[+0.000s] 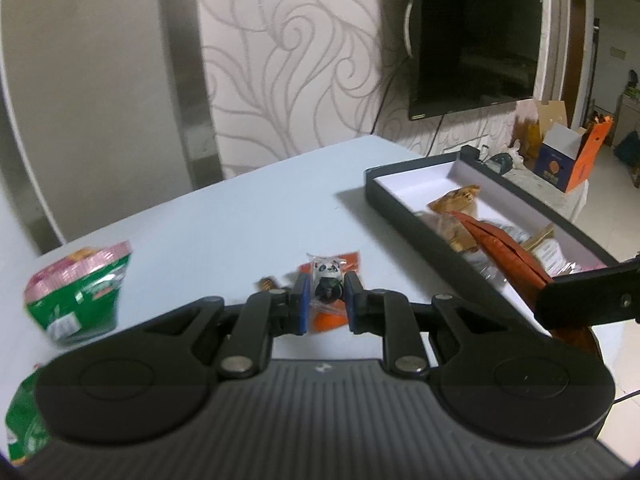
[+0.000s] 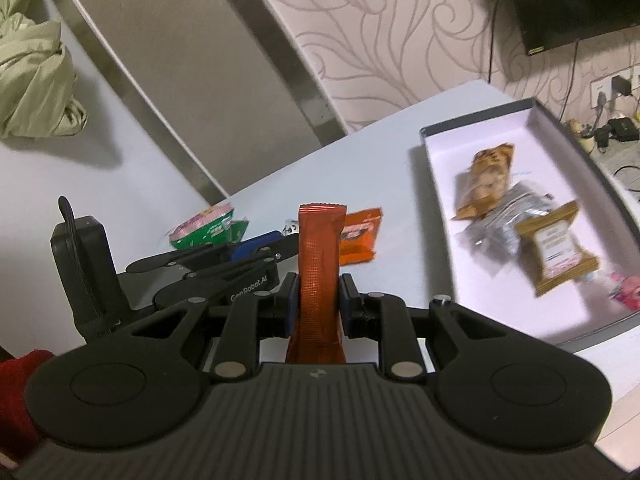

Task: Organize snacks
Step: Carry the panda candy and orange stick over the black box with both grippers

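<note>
Red-orange crinkled stick packet (image 2: 320, 268) upright, clamped in right hand-held gripper (image 2: 319, 306).

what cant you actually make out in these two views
- Print on the green bag, left wrist view: motion blur.
- Snacks low in the tray, left wrist view: behind the orange-red packet and right gripper.
- Panda snack, right wrist view: hidden behind that packet.
- Tray's pink item, right wrist view: blurred.

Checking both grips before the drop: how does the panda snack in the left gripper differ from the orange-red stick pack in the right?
The panda snack is small, clear-wrapped; the stick pack is long, foil, upright. Both are clamped, off the table.
</note>
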Tool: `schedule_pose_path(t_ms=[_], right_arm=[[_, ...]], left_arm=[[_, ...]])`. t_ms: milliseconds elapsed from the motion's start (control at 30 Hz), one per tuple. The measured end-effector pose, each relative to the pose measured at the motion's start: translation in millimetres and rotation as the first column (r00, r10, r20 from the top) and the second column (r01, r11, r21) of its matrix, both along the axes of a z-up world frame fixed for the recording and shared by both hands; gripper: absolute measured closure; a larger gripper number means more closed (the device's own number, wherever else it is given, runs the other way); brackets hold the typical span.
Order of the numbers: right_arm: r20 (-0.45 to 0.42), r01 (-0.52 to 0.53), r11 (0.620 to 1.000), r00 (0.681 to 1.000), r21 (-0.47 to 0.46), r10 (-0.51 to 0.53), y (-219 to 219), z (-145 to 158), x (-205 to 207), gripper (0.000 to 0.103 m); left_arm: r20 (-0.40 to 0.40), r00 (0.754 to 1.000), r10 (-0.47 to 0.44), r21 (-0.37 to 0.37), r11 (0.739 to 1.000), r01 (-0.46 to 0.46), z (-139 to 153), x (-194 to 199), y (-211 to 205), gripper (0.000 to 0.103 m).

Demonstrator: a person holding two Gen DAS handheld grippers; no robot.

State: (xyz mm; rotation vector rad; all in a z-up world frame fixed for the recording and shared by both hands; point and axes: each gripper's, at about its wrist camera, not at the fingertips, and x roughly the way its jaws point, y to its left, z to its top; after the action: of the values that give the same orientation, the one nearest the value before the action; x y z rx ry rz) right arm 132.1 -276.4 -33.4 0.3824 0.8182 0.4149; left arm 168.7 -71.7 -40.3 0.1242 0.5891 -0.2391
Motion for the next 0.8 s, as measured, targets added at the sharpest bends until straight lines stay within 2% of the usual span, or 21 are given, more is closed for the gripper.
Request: schedule_pose_path(t_ms=[333, 467, 800], right_arm=[[0.031, 0.104, 0.994, 0.994, -0.043, -0.103, -53.7, 6.6, 1.2, 0.078], [0.038, 0.137, 0.987, 0.990, -0.088, -0.134, -73.7, 6.5, 4.2, 0.078], [0.016, 0.125, 0.971, 0.992, -0.205, -0.125, -103.4, -9.9, 23.0, 0.078]], left_arm=[[0.029, 0.996, -0.086, -0.007, 0.996, 0.086, 7.3, 28.7, -58.4, 0.082], [0.033, 0.993, -0.111, -0.011, 0.994, 0.111, 5.7, 43.1, -84.1, 0.082], [0.042, 0.988, -0.148, 0.005, 0.989, 0.148, -1.8, 80.9, -137.8, 0.082]])
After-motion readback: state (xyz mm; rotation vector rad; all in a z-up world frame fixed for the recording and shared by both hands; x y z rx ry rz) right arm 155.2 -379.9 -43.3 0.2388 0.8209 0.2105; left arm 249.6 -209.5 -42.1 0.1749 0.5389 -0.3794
